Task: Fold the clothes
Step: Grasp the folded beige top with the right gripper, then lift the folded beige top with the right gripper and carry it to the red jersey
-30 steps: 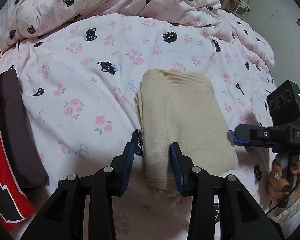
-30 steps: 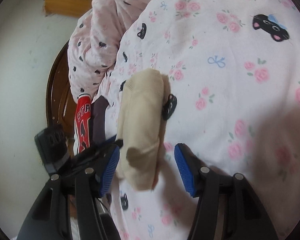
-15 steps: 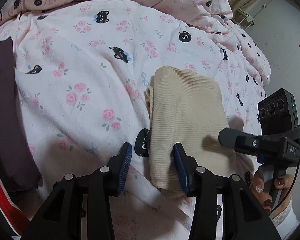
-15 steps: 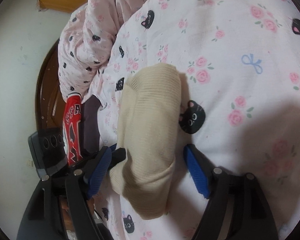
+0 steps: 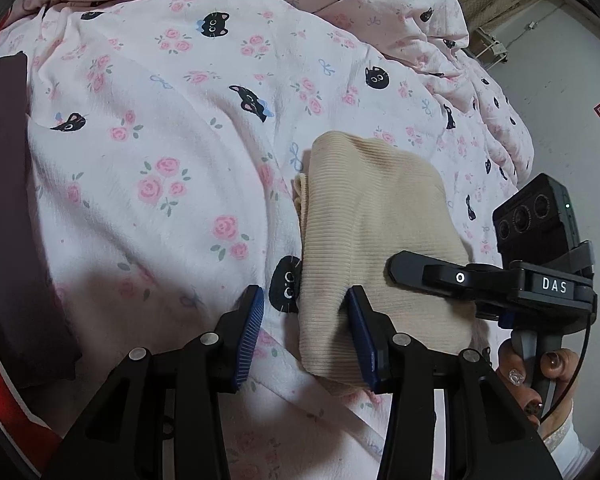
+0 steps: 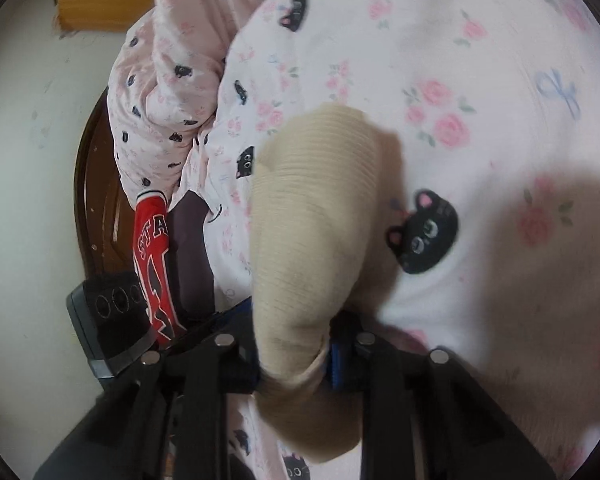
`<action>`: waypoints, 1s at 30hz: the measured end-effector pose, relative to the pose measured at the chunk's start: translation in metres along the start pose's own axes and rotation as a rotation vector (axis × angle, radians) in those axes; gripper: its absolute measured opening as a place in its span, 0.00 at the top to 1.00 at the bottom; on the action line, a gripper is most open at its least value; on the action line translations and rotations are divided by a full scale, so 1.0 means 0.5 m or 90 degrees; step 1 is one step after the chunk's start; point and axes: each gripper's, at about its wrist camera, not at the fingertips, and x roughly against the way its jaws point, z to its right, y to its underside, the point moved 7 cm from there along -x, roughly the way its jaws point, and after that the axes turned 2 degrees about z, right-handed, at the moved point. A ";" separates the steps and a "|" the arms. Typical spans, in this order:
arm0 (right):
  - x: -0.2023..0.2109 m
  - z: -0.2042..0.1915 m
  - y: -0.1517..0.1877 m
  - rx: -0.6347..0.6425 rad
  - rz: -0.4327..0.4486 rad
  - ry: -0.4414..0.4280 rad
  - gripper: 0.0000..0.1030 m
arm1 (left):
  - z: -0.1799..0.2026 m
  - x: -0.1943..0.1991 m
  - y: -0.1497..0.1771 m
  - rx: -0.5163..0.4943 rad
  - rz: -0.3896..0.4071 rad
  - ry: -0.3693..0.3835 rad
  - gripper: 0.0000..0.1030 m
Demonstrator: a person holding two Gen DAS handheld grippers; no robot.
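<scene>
Right gripper [image 6: 296, 360] now clamped on near corner of folded beige ribbed-knit garment [image 5: 372, 240], earlier spread apart. Left gripper [image 5: 306, 336] held apart, straddling garment's left edge. Garment laid on pink cat-print quilt [image 5: 160, 168]. Soft, light, floppy knit judged; doubled edges best gripped.

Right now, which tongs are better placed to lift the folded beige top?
Probably the right tongs: they are shut on the beige top at its near end. The left tongs stand open around its edge, gripping nothing.

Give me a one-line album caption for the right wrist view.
Right gripper clamps the near end of a folded beige knit garment on a pink cat-print bedspread.
</scene>
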 end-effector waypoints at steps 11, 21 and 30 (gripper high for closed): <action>0.026 -0.032 -0.017 -0.012 0.016 -0.032 0.78 | -0.029 0.050 -0.003 0.139 0.021 0.122 0.53; 0.053 -0.098 -0.069 -0.058 0.027 -0.115 0.78 | -0.026 0.060 0.001 0.391 0.017 0.467 0.46; 0.080 -0.143 -0.103 -0.106 0.052 -0.213 0.78 | -0.040 0.116 -0.036 0.490 0.106 0.677 0.30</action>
